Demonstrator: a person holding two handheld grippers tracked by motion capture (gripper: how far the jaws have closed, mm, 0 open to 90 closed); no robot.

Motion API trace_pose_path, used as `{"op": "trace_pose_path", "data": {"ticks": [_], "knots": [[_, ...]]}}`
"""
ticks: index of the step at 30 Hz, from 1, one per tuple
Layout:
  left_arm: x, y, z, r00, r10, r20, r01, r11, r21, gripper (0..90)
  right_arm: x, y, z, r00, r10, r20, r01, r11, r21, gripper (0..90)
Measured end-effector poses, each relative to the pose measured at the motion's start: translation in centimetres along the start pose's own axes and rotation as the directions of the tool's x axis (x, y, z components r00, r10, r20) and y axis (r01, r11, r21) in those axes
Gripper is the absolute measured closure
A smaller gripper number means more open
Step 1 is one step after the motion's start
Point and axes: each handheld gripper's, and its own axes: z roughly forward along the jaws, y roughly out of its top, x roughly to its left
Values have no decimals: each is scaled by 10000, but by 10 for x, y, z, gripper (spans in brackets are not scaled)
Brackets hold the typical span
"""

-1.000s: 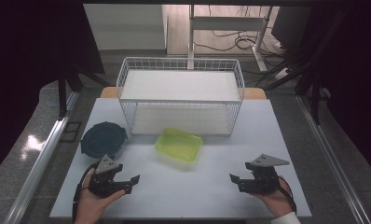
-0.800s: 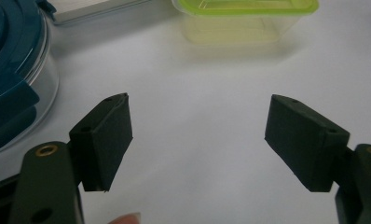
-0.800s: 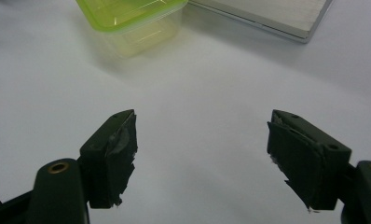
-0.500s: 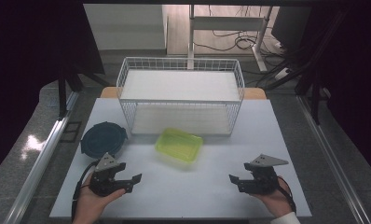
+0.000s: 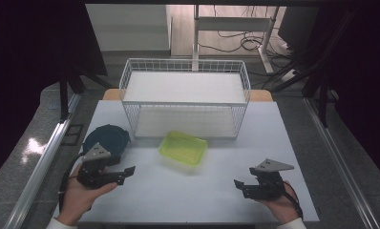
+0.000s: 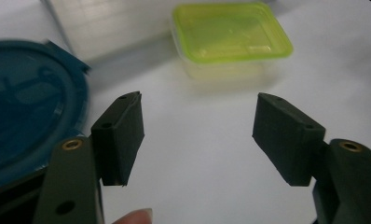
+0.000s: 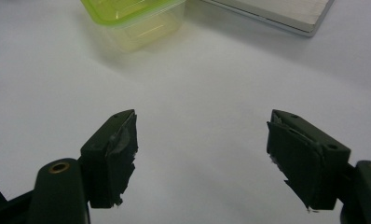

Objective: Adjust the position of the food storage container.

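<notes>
Translucent rectangular yellow-green container (image 5: 183, 147) beside round dark-blue lid (image 5: 106, 139), white table (image 5: 178, 195).

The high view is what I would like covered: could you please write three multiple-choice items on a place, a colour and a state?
1. Where does the yellow-green container sit?
A. inside the wire basket
B. on the table in front of the wire basket
C. on the dark blue lid

2. What colour is the round lid?
A. dark blue
B. red
C. white

3. How is the left gripper?
A. shut on the lid
B. shut on the container
C. open, holding nothing

Answers: B, it rests on the white tabletop; A, its surface is dark blue; C, nothing lies between its fingers.
</notes>
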Motion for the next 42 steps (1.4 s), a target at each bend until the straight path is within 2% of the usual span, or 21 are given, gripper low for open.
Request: {"op": "trace_pose_path", "data": {"ticks": [2, 3, 11, 17, 21, 28, 33, 34, 37, 42], "knots": [[5, 7, -3, 9999, 85, -71, -85, 10000, -14, 359, 0, 0, 0, 10000, -37, -36, 37, 10000, -23, 246], [12, 14, -4, 9998, 127, -135, -127, 9999, -20, 376, 0, 0, 0, 9999, -105, -113, 105, 9999, -26, 246], [36, 36, -8, 9998, -8, -197, 1, 9994, -339, 397, 1, -1, 2, 10000, -43, -20, 43, 9999, 135, 246], [50, 48, -5, 9987, 253, -438, -259, 9996, -148, 445, 1, -2, 3, 9999, -98, -108, 99, 9999, 83, 246], [67, 60, -1, 9976, 126, -688, -131, 9999, -66, 498, 1, -3, 5, 9998, -166, -116, 168, 9997, 163, 246], [89, 77, 1, 9963, 123, -848, -124, 9999, -8, 543, 0, -3, 6, 9999, -100, -51, 101, 9998, 194, 244], [103, 82, 3, 9949, -7, -1004, 3, 10000, -37, 564, -1, -3, 5, 10000, -83, 23, 83, 9999, 147, 243], [104, 82, 4, 9947, -119, -1026, 108, 9999, -112, 569, -1, -3, 5, 10000, -84, 35, 83, 9998, 153, 243], [107, 83, 6, 9945, -104, -1038, 90, 9999, -140, 580, -1, -4, 5, 10000, -78, 50, 77, 9998, 173, 242], [123, 87, 14, 9950, -164, -982, 172, 9998, 74, 628, -2, -4, 6, 9999, -78, 134, 76, 9998, 159, 242]]}}
